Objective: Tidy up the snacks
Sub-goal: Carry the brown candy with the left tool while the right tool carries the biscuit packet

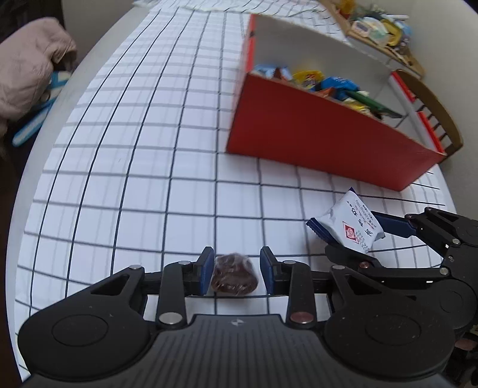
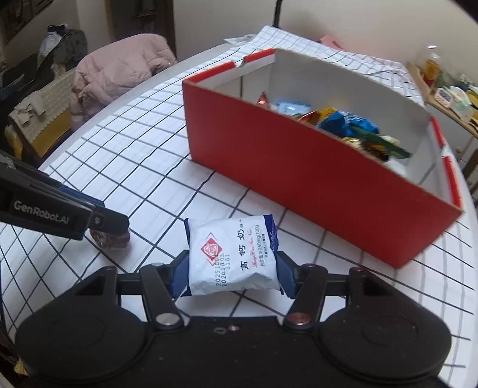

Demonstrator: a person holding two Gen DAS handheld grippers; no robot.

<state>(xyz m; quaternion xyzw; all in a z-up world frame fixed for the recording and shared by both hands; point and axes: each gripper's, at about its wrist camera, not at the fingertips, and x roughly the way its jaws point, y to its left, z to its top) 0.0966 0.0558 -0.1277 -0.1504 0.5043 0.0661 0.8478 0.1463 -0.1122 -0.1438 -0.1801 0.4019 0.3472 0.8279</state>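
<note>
A brown snack in clear wrap (image 1: 234,276) lies on the gridded cloth between the pads of my left gripper (image 1: 237,254). The left pad touches it and a thin gap shows at the right pad. From the right wrist view the same snack (image 2: 112,240) sits under the left gripper's finger (image 2: 104,222). My right gripper (image 2: 232,260) is shut on a white and blue packet (image 2: 230,238), held just above the cloth; the left wrist view shows that packet (image 1: 346,222) at the right. Behind stands the open red box (image 2: 298,167) with several wrapped snacks (image 2: 346,125) inside.
The white checked tablecloth (image 1: 134,149) covers a round table whose edge curves along the left. A pink jacket (image 2: 119,68) lies over a chair beyond it. A wooden chair (image 1: 433,110) and a cluttered shelf (image 1: 379,27) stand behind the box.
</note>
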